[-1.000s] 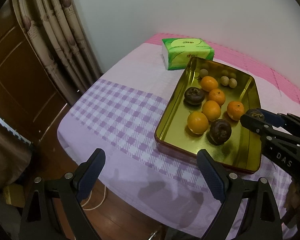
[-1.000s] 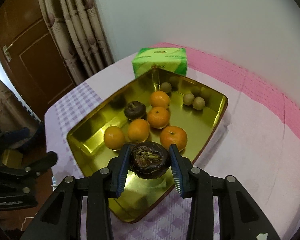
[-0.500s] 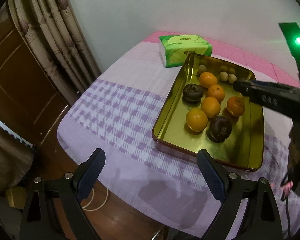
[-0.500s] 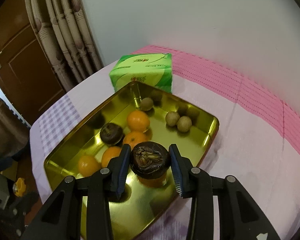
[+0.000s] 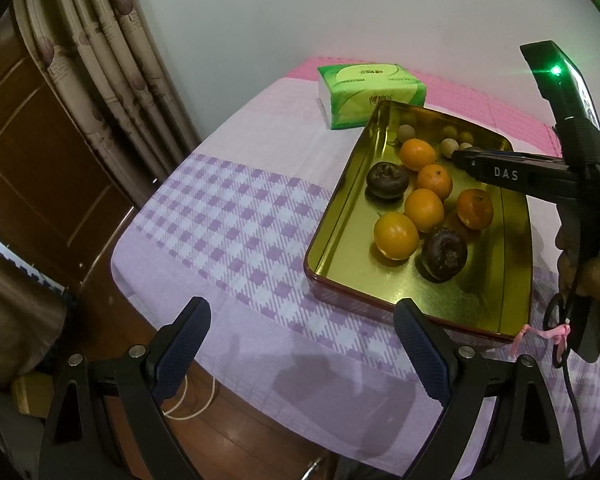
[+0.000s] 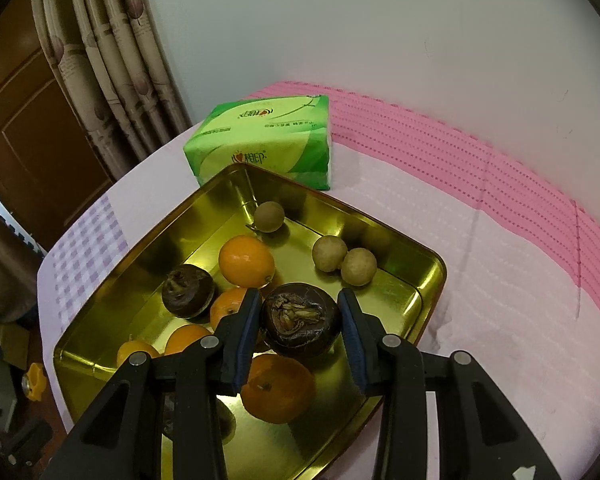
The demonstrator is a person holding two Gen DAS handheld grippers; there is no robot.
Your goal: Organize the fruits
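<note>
A gold tin tray lies on the checked tablecloth. It holds several oranges, two dark brown fruits and three small tan fruits at its far end. My right gripper is shut on a third dark brown fruit, held above the tray's middle, short of the tan fruits. In the left wrist view the right gripper reaches in from the right, and the fruit it holds is hidden there. My left gripper stands open with nothing between its fingers at the table's near edge.
A green tissue pack lies just beyond the tray's far end. A pink mat runs along the wall. Curtains and a brown door stand at the left. A hand grips the right tool.
My right gripper has carried the dark fruit from the tray's near end toward its far end. The left gripper has stayed still and open.
</note>
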